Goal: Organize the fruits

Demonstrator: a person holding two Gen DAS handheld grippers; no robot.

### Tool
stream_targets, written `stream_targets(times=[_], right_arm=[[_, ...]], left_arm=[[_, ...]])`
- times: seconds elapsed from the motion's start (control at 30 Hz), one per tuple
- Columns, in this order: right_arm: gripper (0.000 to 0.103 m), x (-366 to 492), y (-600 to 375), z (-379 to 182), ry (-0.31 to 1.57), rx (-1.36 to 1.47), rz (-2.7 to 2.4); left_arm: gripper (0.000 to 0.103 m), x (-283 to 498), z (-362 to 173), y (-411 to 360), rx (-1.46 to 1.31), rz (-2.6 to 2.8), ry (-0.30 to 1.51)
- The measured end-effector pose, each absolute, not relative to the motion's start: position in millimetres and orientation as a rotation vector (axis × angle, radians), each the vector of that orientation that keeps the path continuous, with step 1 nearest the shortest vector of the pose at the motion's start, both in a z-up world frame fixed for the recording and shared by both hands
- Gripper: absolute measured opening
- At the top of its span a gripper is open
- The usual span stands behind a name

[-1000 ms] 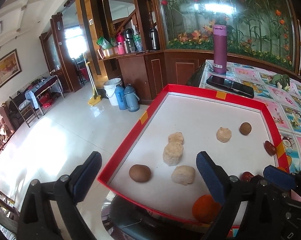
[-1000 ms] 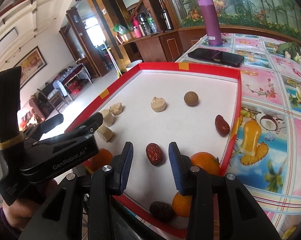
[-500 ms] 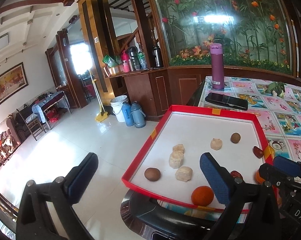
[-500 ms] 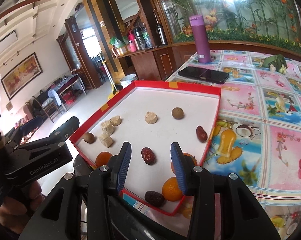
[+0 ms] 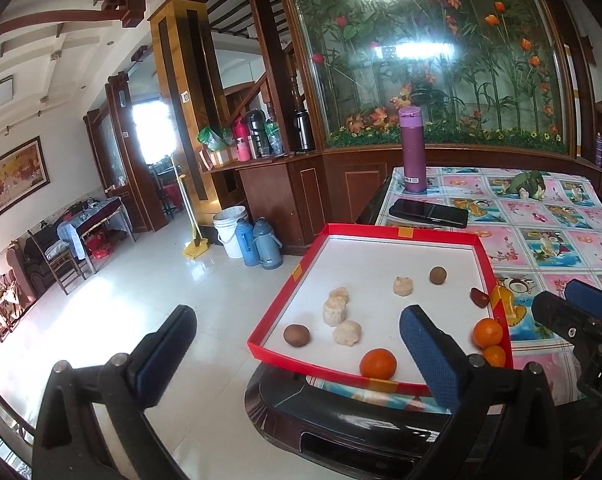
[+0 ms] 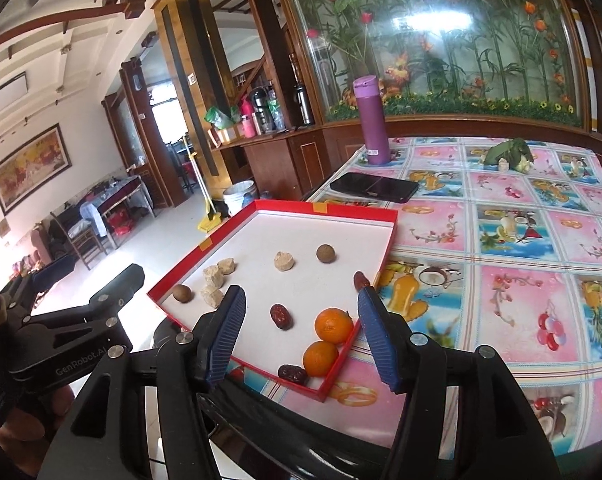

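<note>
plainly nothing held: left gripper (image 5: 297,356) spread wide, right gripper (image 6: 301,332) agape above the tray (image 6: 205,245), both clear of the fruit. oranges (image 6: 333,325) crowded into the near right corner, one date (image 6: 281,316) just beside, another (image 6: 363,280) against the right wall. likely to nudge a round orange rolling, or catch the rim and shift the tray hanging off the table edge.

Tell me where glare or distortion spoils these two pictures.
Left wrist view: strong glare on the glass wall and the bright doorway is washed out; the pillar bows from fisheye. Right wrist view: similar glare on the glass; tray stays sharp.
</note>
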State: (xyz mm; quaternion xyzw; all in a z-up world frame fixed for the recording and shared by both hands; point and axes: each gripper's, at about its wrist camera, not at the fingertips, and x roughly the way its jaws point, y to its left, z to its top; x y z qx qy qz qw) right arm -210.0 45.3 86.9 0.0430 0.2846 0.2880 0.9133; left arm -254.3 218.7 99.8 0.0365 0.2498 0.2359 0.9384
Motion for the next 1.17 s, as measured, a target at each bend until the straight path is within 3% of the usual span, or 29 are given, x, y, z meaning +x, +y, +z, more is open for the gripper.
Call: stream_targets(times=[0.13, 1.17], right_arm=[[0.063, -223, 36, 95, 0.564, 0.1, 0.582], [0.063, -229, 34, 88, 0.573, 0.089, 0.584]], left_arm=[[0.103, -262, 105, 214, 0.057, 0.463, 0.512], [0.103, -271, 105, 204, 0.018, 0.426, 0.475]])
